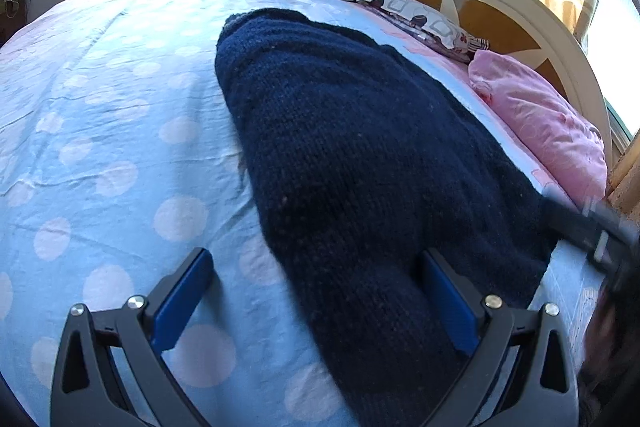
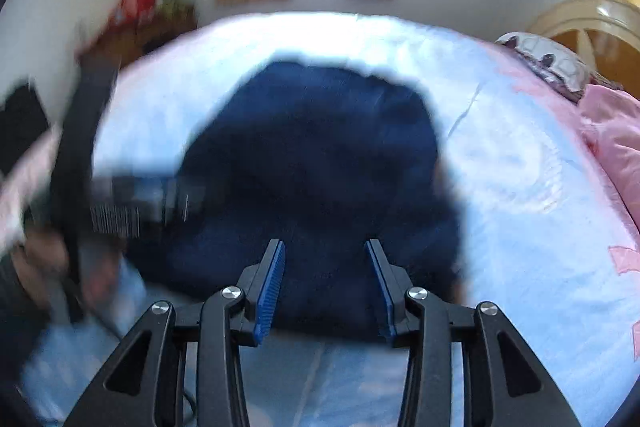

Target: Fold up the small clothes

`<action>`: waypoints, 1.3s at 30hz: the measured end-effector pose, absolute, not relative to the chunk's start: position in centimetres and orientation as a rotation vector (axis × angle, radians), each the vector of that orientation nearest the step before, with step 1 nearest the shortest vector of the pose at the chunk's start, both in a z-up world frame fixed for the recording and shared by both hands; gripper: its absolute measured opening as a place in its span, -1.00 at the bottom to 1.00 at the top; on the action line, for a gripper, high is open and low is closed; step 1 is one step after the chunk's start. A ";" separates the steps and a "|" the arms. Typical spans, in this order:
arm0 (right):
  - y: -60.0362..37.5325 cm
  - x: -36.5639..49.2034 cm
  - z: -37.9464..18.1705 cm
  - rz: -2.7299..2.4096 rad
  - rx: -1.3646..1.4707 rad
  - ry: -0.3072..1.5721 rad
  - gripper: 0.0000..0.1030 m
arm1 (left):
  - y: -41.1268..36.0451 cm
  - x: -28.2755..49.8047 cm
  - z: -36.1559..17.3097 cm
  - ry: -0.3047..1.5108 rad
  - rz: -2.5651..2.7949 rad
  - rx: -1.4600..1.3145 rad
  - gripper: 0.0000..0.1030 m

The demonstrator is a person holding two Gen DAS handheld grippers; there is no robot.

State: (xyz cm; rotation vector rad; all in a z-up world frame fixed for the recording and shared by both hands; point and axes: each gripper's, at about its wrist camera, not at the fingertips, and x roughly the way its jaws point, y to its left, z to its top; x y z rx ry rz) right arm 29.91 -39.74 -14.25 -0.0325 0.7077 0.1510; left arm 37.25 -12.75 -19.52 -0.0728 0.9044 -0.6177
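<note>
Right now you are holding your left gripper (image 1: 316, 291) low over the dark navy knitted sweater (image 1: 360, 155), which is lying on the pale blue polka-dot bedsheet (image 1: 100, 147); its jaws are spread wide and gripping nothing, one blue pad resting against the knit. Your right gripper (image 2: 326, 283) is hovering at the sweater's near edge, jaws also parted and empty, with that view blurred.

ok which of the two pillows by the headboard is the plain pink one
The pink pillow, nearer the camera in the left wrist view. The other, the patterned pillow, lies farther up the bed and is white with dark squares and spots.
</note>
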 end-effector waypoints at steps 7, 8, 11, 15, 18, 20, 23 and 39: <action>-41.4 39.9 -15.6 0.139 -0.009 0.875 -0.18 | -12.7 37.3 -19.6 0.909 -0.618 -0.076 1.00; -41.8 41.0 -16.9 0.108 -0.025 0.921 -0.19 | -12.7 37.2 -19.6 0.910 -0.616 -0.076 1.00; -42.5 40.8 -17.5 0.138 -0.035 0.899 -0.19 | -12.5 36.9 -19.6 0.908 -0.606 -0.073 1.00; -45.0 39.2 -15.7 0.230 0.061 0.848 -0.19 | -11.7 36.6 -19.6 0.903 -0.585 -0.108 1.00; -48.1 39.6 -14.5 0.212 0.190 0.795 -0.10 | -11.3 36.8 -19.7 0.909 -0.591 -0.145 1.00; -50.8 41.1 -15.1 0.206 0.299 0.820 0.05 | -11.2 36.8 -19.7 0.913 -0.591 -0.155 1.00; -53.2 43.5 -16.6 0.231 0.439 0.859 0.07 | -11.1 36.8 -19.7 0.913 -0.590 -0.156 1.00; -52.6 50.8 -21.7 0.440 0.653 0.966 0.33 | -12.1 36.4 -19.4 0.920 -0.651 -0.195 0.95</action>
